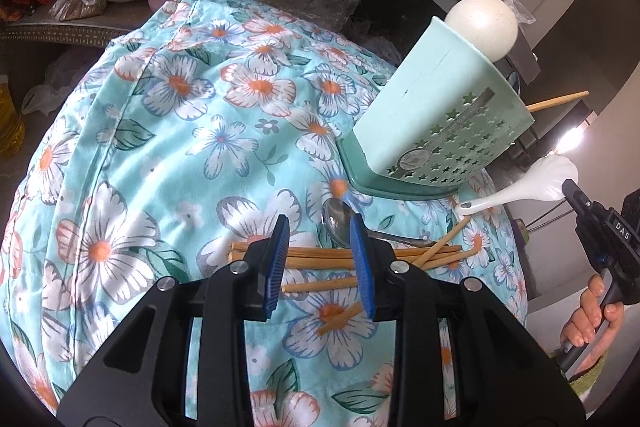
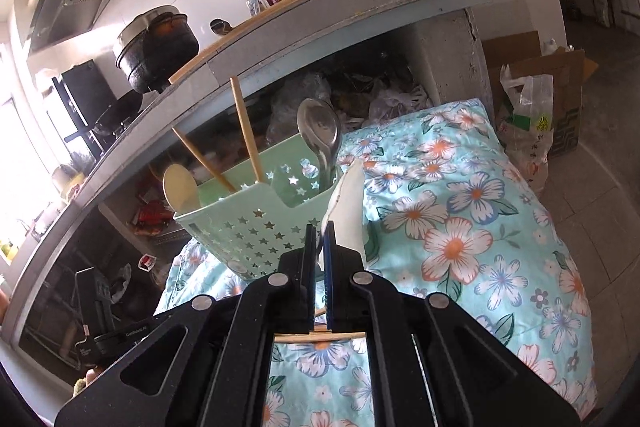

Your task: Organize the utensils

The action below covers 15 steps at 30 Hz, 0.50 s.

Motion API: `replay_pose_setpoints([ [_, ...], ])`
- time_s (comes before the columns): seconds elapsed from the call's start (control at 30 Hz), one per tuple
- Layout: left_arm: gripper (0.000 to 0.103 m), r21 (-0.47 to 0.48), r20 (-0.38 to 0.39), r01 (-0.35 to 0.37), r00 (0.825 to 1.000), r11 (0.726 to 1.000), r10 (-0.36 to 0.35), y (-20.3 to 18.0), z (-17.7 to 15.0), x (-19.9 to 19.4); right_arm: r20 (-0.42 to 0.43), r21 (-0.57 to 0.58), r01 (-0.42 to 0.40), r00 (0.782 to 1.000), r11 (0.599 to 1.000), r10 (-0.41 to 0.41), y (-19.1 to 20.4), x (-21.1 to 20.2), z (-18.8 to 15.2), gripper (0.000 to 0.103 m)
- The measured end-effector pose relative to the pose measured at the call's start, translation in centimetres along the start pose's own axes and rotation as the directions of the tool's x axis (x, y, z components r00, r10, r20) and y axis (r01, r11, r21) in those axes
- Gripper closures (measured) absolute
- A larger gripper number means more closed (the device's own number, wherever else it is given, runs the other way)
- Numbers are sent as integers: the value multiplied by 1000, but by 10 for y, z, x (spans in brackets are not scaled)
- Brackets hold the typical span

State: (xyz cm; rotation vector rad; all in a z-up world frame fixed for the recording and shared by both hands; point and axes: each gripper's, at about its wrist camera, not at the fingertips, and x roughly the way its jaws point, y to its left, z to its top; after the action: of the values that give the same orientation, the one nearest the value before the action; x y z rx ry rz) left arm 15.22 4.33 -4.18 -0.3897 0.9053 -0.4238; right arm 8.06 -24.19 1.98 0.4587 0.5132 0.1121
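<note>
Right gripper (image 2: pixel 319 239) clamped on white ceramic spoon (image 2: pixel 347 205) by bowl edge, held above floral cloth (image 2: pixel 460 227) beside green holder (image 2: pixel 240 227). Left gripper (image 1: pixel 320 259) open over chopsticks (image 1: pixel 320 259) near cloth's front edge. Risk: thin grip slipping; spoon striking holder rim, tipping it.

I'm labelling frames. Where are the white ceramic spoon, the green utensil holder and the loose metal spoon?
white ceramic spoon (image 1: pixel 556 173): left wrist view, on its bowl.
green utensil holder (image 2: pixel 240 223): right wrist view, on its star-punched front wall.
metal spoon (image 1: pixel 338 223): left wrist view, on its bowl.
</note>
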Motion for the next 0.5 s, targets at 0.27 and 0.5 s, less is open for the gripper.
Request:
replay_pose_setpoints([
  [0.27,75,-68,-94,50,994,996,-57,11,13,29,17,-31,14,1000,999,-13,3,-6,-3,100],
  [0.5,85,-52,-156,0,988,999,-8,9,16,48,36,-52,14,999,999,-12,3,-12,-8,100],
])
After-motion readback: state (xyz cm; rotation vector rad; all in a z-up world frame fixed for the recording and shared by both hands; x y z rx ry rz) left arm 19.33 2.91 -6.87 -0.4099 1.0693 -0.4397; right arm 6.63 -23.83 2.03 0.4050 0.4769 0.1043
